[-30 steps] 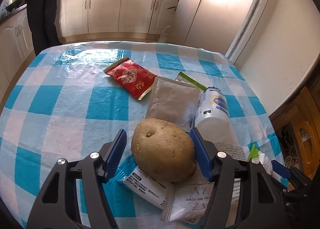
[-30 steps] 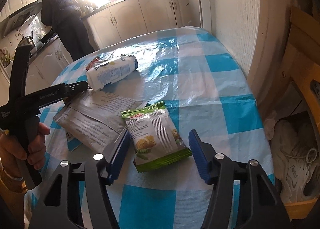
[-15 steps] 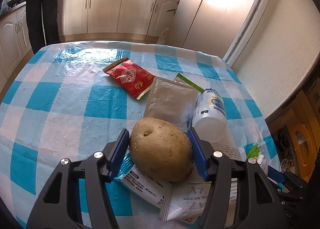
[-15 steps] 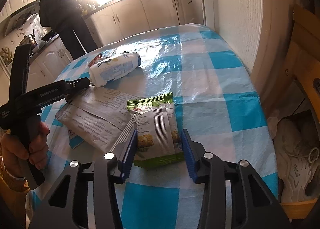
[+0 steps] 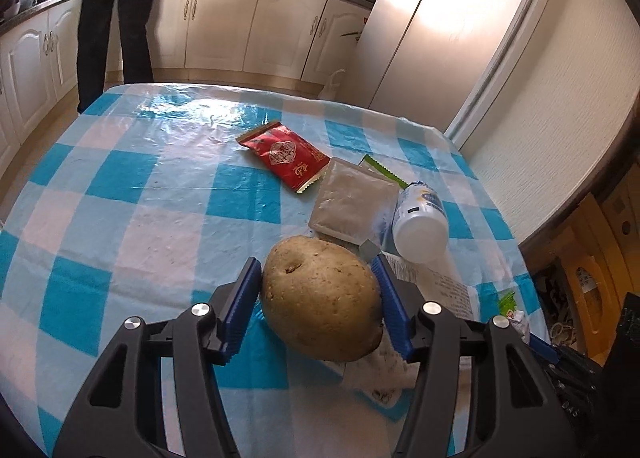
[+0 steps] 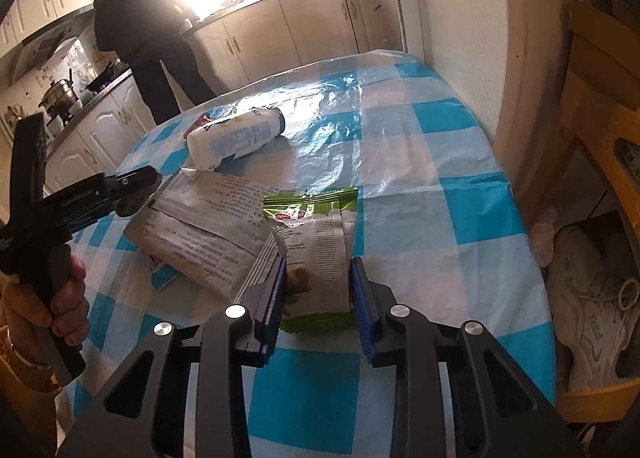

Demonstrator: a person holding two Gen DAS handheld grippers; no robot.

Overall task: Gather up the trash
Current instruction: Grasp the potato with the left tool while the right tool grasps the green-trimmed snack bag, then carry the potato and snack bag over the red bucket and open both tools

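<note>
A brown potato (image 5: 320, 298) sits between the blue pads of my left gripper (image 5: 315, 260), which press on both its sides and hold it just above the white printed sachets (image 6: 208, 225). In the right wrist view a green snack packet (image 6: 320, 242) lies on the checked tablecloth (image 6: 420, 185). My right gripper (image 6: 319, 262) has its jaws closing on it, and the pads squeeze the packet so that it buckles upward. A hand (image 6: 60, 298) grips the left gripper's handle at the left edge.
A white bottle (image 5: 420, 217) lies on its side beside a grey sachet (image 5: 352, 201) and a red packet (image 5: 288, 157). A person (image 6: 148, 37) stands at the far counter. Right of the table are a wall, a wooden chair (image 6: 592, 137) and shoes (image 6: 592, 298).
The left jaws closed onto the potato and raised it slightly off the sachets. The right jaws narrowed around the green packet, which now stands crumpled between them.
</note>
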